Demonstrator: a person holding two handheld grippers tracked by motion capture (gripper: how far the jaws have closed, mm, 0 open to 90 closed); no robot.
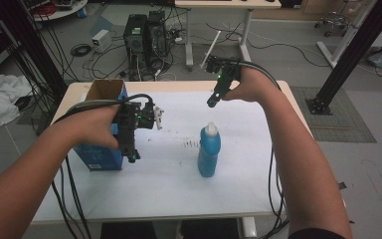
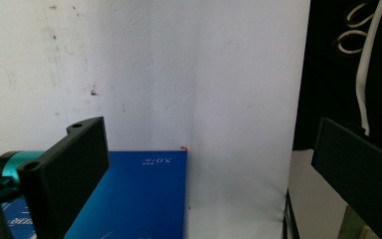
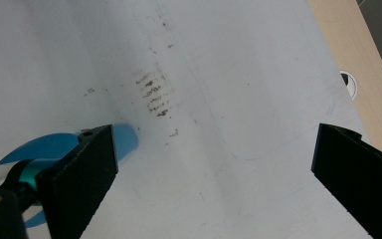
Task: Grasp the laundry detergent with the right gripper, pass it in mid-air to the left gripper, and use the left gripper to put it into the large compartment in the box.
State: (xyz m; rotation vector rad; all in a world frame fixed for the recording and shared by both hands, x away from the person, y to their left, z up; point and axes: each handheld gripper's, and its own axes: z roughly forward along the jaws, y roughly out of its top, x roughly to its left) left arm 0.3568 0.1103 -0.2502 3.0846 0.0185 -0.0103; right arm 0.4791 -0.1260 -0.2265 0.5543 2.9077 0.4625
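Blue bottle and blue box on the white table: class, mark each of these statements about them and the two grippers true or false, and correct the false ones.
1. The blue bottle stands upright on the white table cover. True.
2. The right gripper is shut on the bottle's cap. False: its jaws stand wide apart and hold nothing, up and behind the bottle.
3. The blue box stands at the left of the table, its cardboard top open. True.
4. The left gripper is shut. False: its jaws are wide apart, beside the box.
5. The bottle lies inside the box. False: it stands apart on the cover, to the box's right.
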